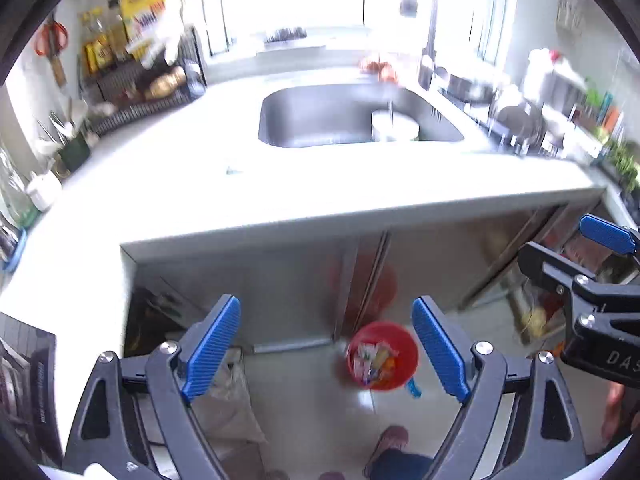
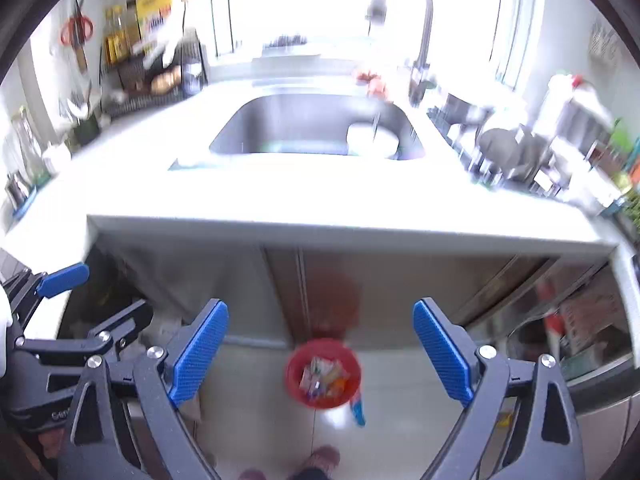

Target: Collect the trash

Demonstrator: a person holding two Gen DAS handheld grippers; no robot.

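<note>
A wide white tabletop (image 1: 280, 196) fills the upper half of both wrist views, seen from above and in front, with its pale front edge running across the middle. Set into it is a rectangular stainless steel sink (image 2: 288, 128), with a round white dish (image 2: 373, 140) lying in its right-hand part and a tall dark tap (image 2: 424, 40) rising behind it against a bright, washed-out window. Cluttered racks of bottles, packets and pots crowd both ends of the tabletop, too blurred to name singly. Below the front edge are grey metal cabinet doors (image 1: 288, 292), and beneath them a pale, shiny tiled floor (image 2: 248, 392). On that floor, close to the cabinet doors, stands a round red plastic bucket (image 1: 404, 344) holding a heap of small coloured wrappers and packets (image 2: 323, 377). The left claw (image 1: 326, 354), black-armed with blue ribbed pads, is spread wide and grips nothing; the bucket shows far below it, in the gap between its pads and nearer the right pad. The right claw (image 2: 320, 354), of the same make, is likewise spread wide and empty, with the bucket seen almost midway between its pads, well beneath them. Each claw shows at the edge of the other's view, side by side and apart. A person's foot in a brownish slipper (image 1: 390, 442) is on the floor just in front of the bucket.
</note>
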